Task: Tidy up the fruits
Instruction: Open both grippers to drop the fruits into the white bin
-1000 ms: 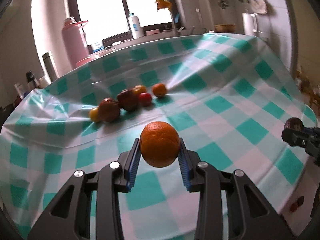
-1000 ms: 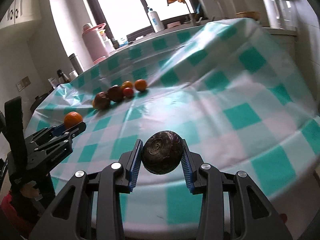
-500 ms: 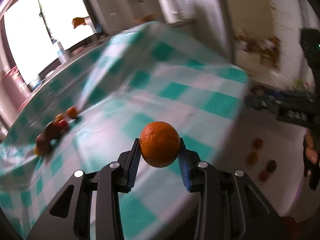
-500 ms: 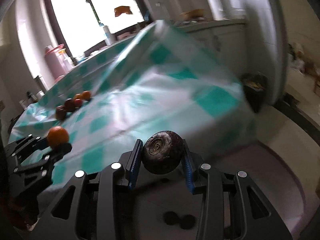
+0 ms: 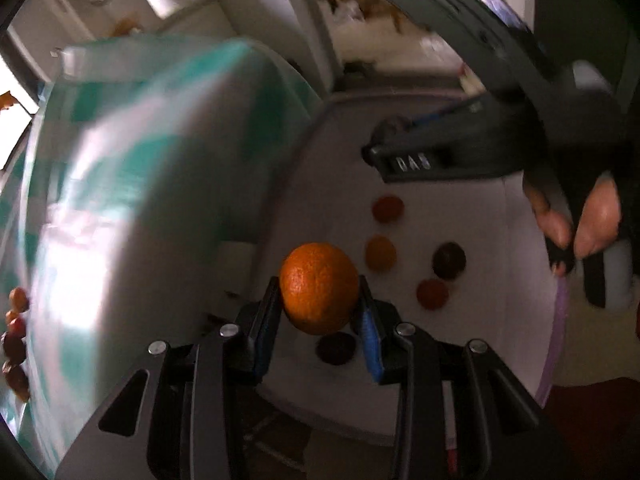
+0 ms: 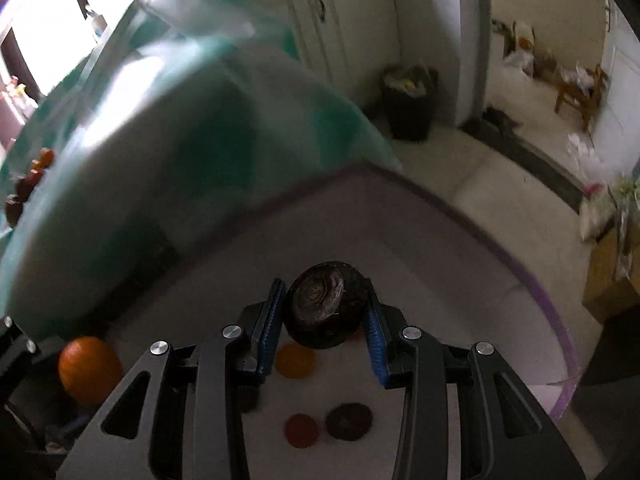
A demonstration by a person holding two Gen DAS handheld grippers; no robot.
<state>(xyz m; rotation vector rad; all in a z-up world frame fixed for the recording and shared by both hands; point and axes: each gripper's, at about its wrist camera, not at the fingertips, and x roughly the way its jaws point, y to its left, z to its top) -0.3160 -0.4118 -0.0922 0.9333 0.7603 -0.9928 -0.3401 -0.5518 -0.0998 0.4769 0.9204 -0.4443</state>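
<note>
the left gripper (image 5: 320, 312) is clamped on an orange (image 5: 318, 288) and the right gripper (image 6: 325, 320) grips a dark round fruit (image 6: 325, 310), both held above a pale round tray (image 6: 440, 248) with a purple rim, low beside the checked tablecloth (image 6: 168, 128). on the tray lie small fruits: two orange (image 5: 387, 209) (image 5: 380, 253), one red (image 5: 432, 294) and two dark (image 5: 449, 260) (image 5: 335, 349), grouped near its middle. more fruit (image 5: 14, 340) sits blurred on the cloth's far left edge.

left tongs (image 5: 319, 312): clamping orange (image 5: 318, 287) | below: white tray (image 5: 500, 320) with loose fruits (image 5: 380, 253)
</note>
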